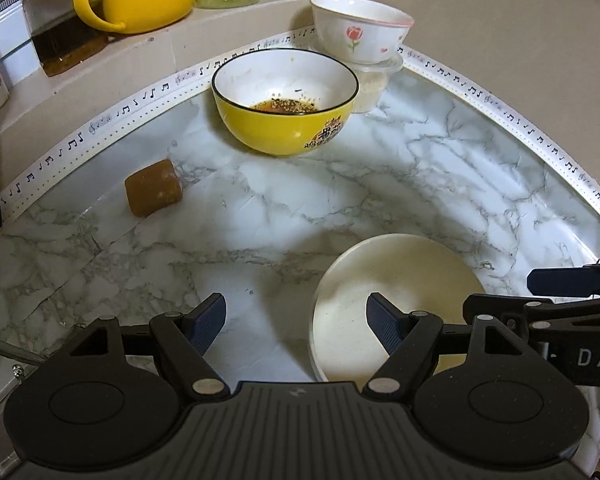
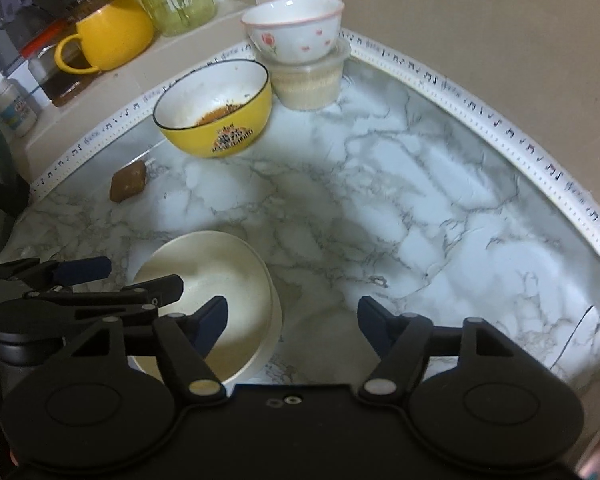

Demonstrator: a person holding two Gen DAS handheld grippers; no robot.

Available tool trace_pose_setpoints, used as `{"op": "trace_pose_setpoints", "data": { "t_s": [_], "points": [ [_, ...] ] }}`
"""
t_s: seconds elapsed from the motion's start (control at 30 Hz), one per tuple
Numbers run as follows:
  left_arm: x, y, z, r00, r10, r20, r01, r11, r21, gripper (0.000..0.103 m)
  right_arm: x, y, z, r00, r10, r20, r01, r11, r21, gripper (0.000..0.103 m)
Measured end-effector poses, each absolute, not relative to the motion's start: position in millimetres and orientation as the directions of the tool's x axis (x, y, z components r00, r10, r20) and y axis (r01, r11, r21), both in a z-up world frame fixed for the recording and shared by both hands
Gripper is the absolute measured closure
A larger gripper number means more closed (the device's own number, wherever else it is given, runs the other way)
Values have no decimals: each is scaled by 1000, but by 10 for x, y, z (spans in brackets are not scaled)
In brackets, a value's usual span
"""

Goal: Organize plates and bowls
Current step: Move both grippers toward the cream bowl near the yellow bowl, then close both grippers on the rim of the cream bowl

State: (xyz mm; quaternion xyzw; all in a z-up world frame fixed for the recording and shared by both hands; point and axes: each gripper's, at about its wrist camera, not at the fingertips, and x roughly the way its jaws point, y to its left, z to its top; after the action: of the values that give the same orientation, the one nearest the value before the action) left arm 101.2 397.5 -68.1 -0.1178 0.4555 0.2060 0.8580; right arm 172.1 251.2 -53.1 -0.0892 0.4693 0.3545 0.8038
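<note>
Three bowls on marble counter; possibly one tub; both grippers spread, empty.

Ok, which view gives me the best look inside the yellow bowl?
The left wrist view: the yellow bowl sits near centre, sharp, with the brown residue on its bottom plainly visible. The right wrist view shows it smaller, off to the left and blurrier, residue still visible.

Both wrist views angled steeply down, close over marble counter, sharing cream plate, perhaps side by side
</note>
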Motion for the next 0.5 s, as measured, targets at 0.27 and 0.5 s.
{"op": "trace_pose_setpoints", "data": {
  "t_s": [0.27, 0.5],
  "points": [
    [1054, 4026, -820, 462, 241, -854, -476, 879, -9, 47, 1755, 2583, -672, 265, 481, -836, -654, 727, 212, 55],
    [1039, 4041, -877, 456, 210, -865, -484, 874, -43, 72, 1729, 2625, -716, 252, 475, -843, -649, 729, 217, 81]
  ]
}}
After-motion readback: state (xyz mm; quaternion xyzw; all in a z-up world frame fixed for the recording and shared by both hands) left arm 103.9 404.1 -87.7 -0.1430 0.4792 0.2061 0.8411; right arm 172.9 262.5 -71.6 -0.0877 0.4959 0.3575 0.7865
